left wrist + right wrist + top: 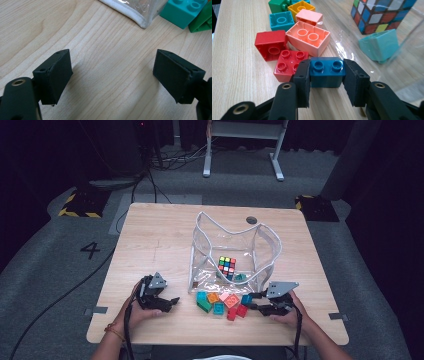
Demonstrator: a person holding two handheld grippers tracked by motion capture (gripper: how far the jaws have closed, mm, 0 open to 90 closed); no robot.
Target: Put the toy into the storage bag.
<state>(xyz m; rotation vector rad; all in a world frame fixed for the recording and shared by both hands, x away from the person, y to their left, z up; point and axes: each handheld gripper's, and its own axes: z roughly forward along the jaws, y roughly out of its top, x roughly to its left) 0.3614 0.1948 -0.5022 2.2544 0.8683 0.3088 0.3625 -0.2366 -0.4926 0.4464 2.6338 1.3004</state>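
1. You worked at a pale wood table standing on grey carpet in a dark room; a white frame stood behind it, cables ran over the floor, and a "4" was marked on the carpet to your left.
2. A clear bag with white edging stood open near the table's middle, with a colour cube inside it.
3. Loose bricks lay in a cluster just in front of the bag, between your two hands.
4. Your left hand-held gripper rested on the table left of the cluster, apart from it.
5. Your right hand-held gripper sat at the cluster's right edge.
6. The left gripper view showed what the high view could not: the left hand-held gripper had its jaws wide apart over bare wood, nothing between them, with the bag's corner and a teal brick beyond.
7. The right gripper view gave the closer detail: the right hand-held gripper had its pads pressed on both sides of a blue brick, studs up, on the table.
8. That view also showed the blue brick just beside a red brick and near a pink brick, with a teal piece lying inside the bag in front of the cube.
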